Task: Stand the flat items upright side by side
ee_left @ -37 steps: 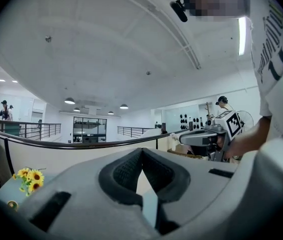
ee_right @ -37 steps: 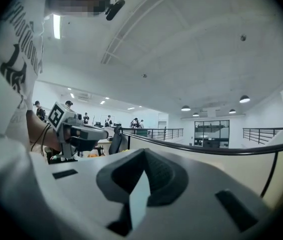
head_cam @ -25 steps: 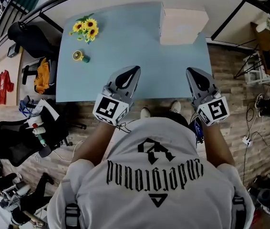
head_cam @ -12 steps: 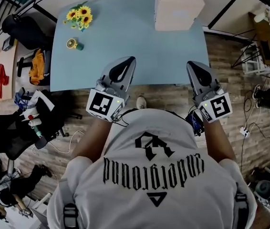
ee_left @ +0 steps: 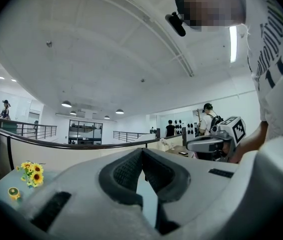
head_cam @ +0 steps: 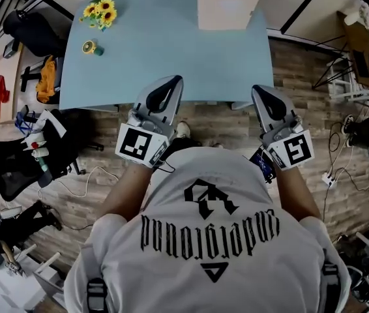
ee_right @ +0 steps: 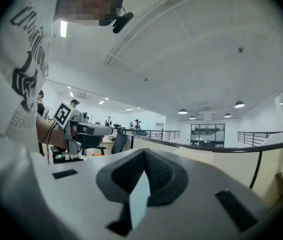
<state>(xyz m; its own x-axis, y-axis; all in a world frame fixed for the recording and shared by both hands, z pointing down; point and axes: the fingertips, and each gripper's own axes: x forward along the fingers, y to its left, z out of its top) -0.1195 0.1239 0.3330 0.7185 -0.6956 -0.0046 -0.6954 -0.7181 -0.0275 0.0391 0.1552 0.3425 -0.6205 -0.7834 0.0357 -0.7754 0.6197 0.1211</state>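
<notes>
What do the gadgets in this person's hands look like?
The left claw and right claw are pale grey, wedge-shaped plastic shells with dark textured pads inside. Each carries a white cube with black square markers. The person wears a white T-shirt with black lettering.

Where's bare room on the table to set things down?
The middle and near edge of the table are bare, from the sunflowers across to the box. Crowded only at the far left, by the sunflowers and a yellow ornament, and far right, by the box.

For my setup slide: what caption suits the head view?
Left hand-held gripper and right hand-held gripper, both shut and empty, poised before a blue table holding a box and sunflowers.
</notes>
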